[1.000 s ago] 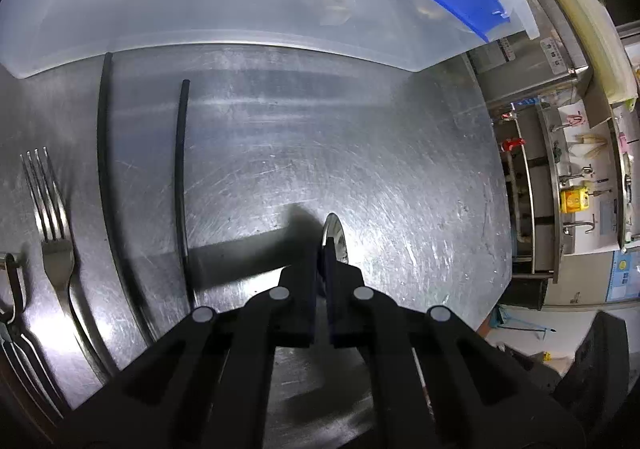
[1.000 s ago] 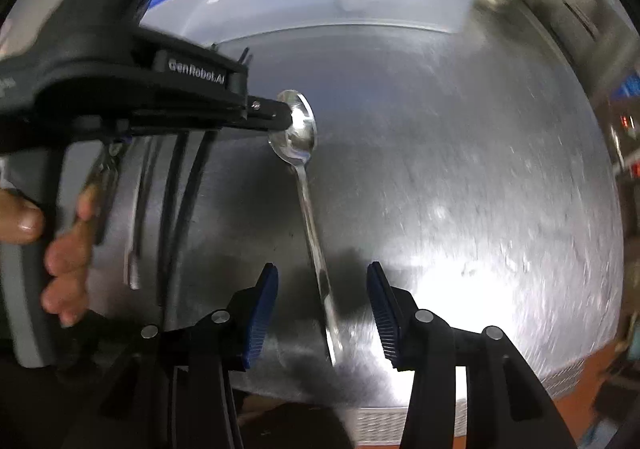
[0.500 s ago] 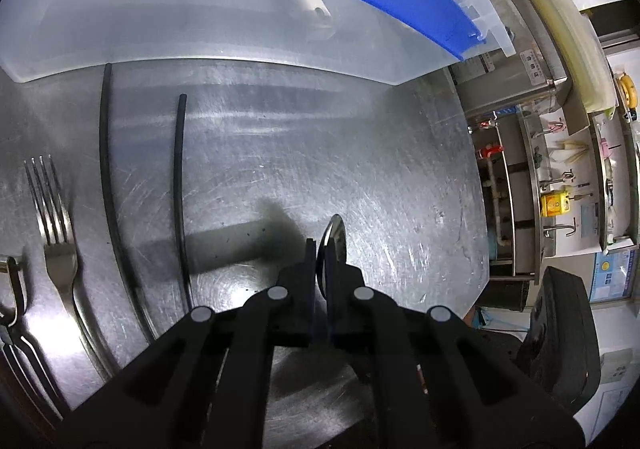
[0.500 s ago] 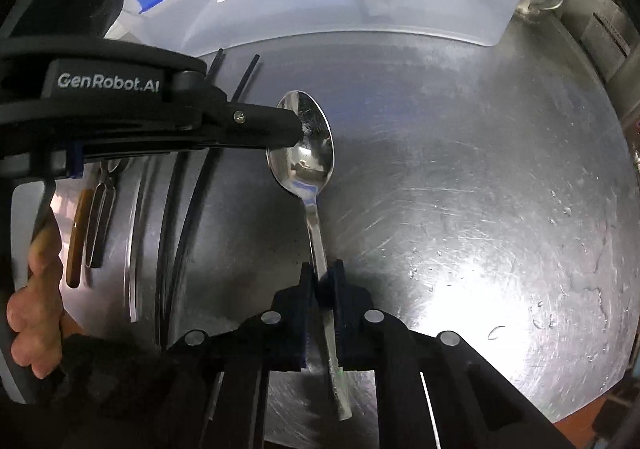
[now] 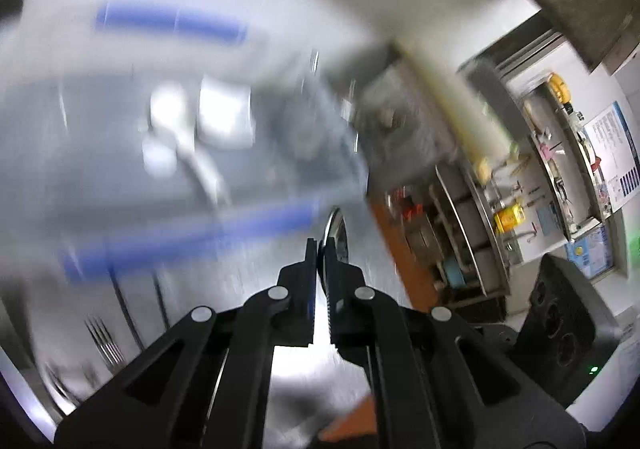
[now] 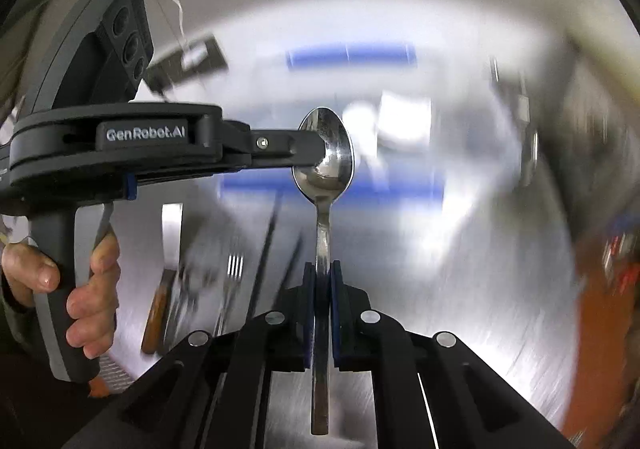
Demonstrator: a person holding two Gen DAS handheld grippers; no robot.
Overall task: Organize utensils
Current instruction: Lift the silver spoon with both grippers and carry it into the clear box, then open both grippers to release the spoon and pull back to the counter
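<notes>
One spoon (image 6: pixel 322 157) hangs between two tools: the left tool (image 6: pixel 316 155) pinches its bowl edge, the right tool (image 6: pixel 321 289) is clamped on its handle, both pairs of jaws tight on the metal, with the spoon clear of the table (image 6: pixel 460 289). Below and left of the right tool lie one fork (image 6: pixel 232 277), two black sticks (image 6: pixel 266 249) and a brown-handled piece (image 6: pixel 156 313), all smeared by blur. Ahead, the blue-rimmed bin (image 6: pixel 352 53) is too blurred to read, and the hand (image 6: pixel 76 289) is partly cut off.
</notes>
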